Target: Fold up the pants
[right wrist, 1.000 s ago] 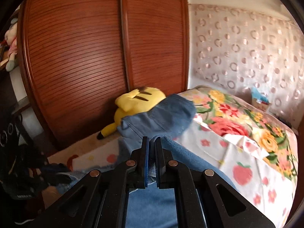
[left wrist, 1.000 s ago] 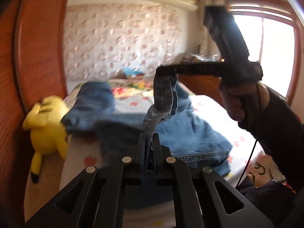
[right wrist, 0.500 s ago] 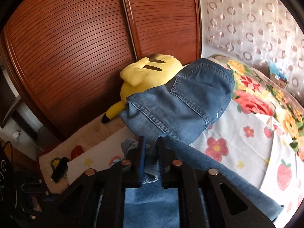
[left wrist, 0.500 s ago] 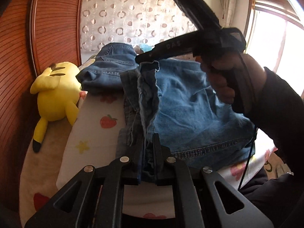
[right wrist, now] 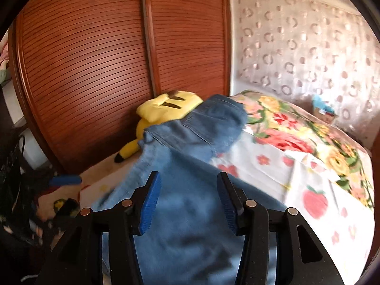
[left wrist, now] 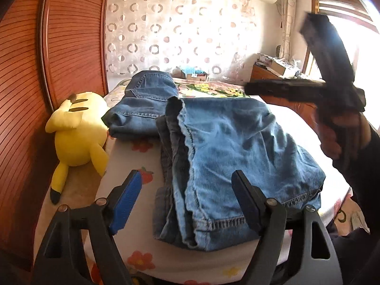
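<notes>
Jeans (left wrist: 232,156) lying folded on the flowery bed sheet (left wrist: 133,161) now, let go by both claws

Left gripper (left wrist: 187,201) spread wide, nothing between the blue pads (left wrist: 125,201), hanging just above the near hem of the denim. Right gripper (right wrist: 187,201) spread wide too, empty, over the blue cloth; same tool seen from the left camera up at the right side, blurry, held in a dark-sleeved hand (left wrist: 342,133)

Half a second back, both claws pinched tight on the leg ends, cloth bunched up between the fingers and pulled across. Now wide apart, cloth dropped flat. One second back, denim lifted high in the air and hanging loose; now settled down in layers, hems stacked near the front edge of the bed

Probably means one fold done: legs brought over onto the rest, a neat pile in the middle of the bed. Waist part with the back pocket (left wrist: 147,90) sticking out on the far left side, next to the yellow plush toy (left wrist: 78,133), not covered by the fold. Left edge of the pile a bit wavy and uneven, darker inside layers peeking out

Likely next: smooth the top, or grab again for another fold to make the pile smaller. Wooden wardrobe door (right wrist: 95,59) behind the toy, dotted curtain (left wrist: 178,35) at the back, bright window on the right
</notes>
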`<state>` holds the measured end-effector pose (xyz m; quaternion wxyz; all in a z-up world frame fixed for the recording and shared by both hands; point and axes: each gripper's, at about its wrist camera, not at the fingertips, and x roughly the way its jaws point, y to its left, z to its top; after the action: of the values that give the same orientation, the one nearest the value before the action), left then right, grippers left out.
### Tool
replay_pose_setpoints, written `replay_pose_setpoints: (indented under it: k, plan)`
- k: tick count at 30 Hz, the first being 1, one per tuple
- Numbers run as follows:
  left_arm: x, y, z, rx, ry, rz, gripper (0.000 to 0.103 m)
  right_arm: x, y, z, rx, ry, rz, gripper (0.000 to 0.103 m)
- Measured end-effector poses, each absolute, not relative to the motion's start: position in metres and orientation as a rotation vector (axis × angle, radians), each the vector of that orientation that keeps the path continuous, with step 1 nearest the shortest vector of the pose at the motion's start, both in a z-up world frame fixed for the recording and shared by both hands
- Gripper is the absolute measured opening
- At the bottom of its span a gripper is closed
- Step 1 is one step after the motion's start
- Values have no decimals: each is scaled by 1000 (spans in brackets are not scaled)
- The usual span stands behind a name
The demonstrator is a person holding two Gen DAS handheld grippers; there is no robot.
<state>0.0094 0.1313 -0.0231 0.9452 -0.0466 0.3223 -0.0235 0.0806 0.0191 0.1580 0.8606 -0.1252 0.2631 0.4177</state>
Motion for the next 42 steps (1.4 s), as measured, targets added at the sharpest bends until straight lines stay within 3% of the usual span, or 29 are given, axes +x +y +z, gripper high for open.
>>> replay_pose_setpoints:
  k: [20,28,34,37,38,42]
  plan:
    - [32,93,-49,-56,734,-64,79,-4,-126,71,-164,693,610,56]
    - [37,98,-64,-61,768,-47,79,-25,-167,80,-73,682,595,55]
    - [39,97,-74,-68,778,-36,79,-21,-161,65,-79,737,618,34]
    - [41,98,-77,-75,779,-36,79,-20,-159,62,-74,754,643,6]
    - [42,99,-77,-75,780,-36,79,-21,-159,62,-75,760,653,1]
    - [44,99,-81,-79,782,-35,79,-21,-174,59,-78,768,599,0]
